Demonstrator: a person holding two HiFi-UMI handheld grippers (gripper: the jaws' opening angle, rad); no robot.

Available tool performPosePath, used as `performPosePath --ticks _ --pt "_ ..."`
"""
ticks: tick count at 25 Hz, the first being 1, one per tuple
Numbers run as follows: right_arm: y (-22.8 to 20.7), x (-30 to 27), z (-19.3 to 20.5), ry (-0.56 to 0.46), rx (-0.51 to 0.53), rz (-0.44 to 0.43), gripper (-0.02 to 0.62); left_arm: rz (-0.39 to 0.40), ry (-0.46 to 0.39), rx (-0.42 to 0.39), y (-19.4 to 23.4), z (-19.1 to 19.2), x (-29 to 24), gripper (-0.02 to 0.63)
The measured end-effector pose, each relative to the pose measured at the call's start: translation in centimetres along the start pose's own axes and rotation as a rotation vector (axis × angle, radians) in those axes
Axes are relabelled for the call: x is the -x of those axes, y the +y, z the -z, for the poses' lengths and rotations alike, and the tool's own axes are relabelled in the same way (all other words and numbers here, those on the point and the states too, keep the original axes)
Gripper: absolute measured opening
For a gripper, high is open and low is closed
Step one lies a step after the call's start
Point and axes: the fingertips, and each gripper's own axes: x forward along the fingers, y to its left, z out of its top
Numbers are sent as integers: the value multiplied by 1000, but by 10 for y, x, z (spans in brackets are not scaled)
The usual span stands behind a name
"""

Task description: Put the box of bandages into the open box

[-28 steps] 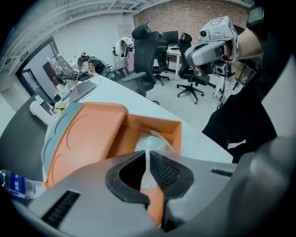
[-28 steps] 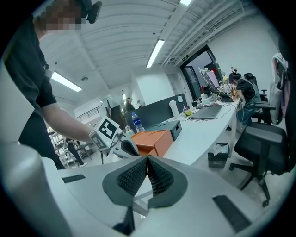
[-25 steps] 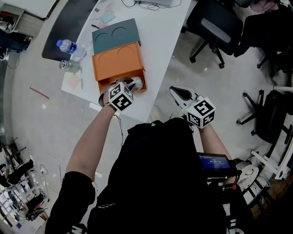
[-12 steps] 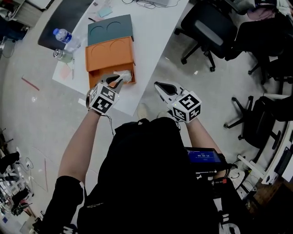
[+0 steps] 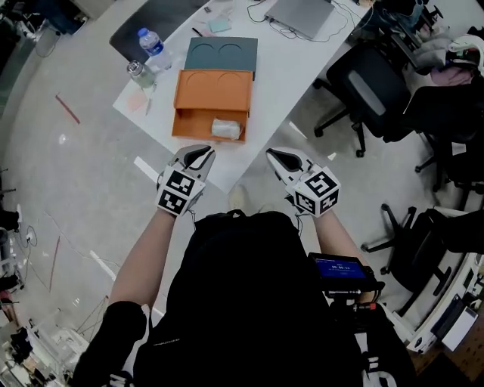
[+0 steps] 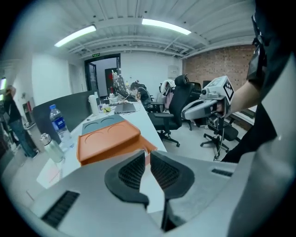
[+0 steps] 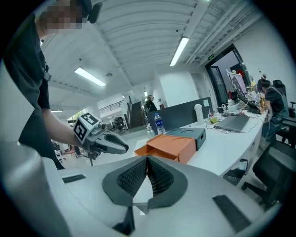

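The white box of bandages (image 5: 225, 129) lies inside the open front of the orange box (image 5: 212, 97) on the white table (image 5: 276, 53). My left gripper (image 5: 200, 153) hangs just off the table's near edge, short of the opening. Its jaws are closing, a thin gap shows between the pads, and nothing is in it (image 6: 149, 156). My right gripper (image 5: 277, 156) is level with it to the right, off the table, its pads touching and empty (image 7: 147, 162). From both gripper views the orange box (image 6: 108, 139) (image 7: 169, 146) shows, but the bandages are hidden.
A dark teal box (image 5: 221, 54) sits behind the orange one. A water bottle (image 5: 153, 47) and a small jar (image 5: 138, 72) stand at the table's left end, a laptop (image 5: 302, 15) at the far end. Office chairs (image 5: 370, 83) stand on the right.
My left gripper held the white box at the orange box's opening; it has since let go and drawn back off the table. The box stays inside. The right gripper moved slightly left.
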Motion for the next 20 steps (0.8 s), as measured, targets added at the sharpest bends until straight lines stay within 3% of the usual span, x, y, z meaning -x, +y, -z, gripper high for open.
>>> performPosePath --ticks 14,20 --pt "30 20 -15 -34 88 -115 26 -178 -183 230 -33 23 70 8" --pt "37 31 -2 -28 77 -125 26 -190 -209 324 -49 39 82 8"
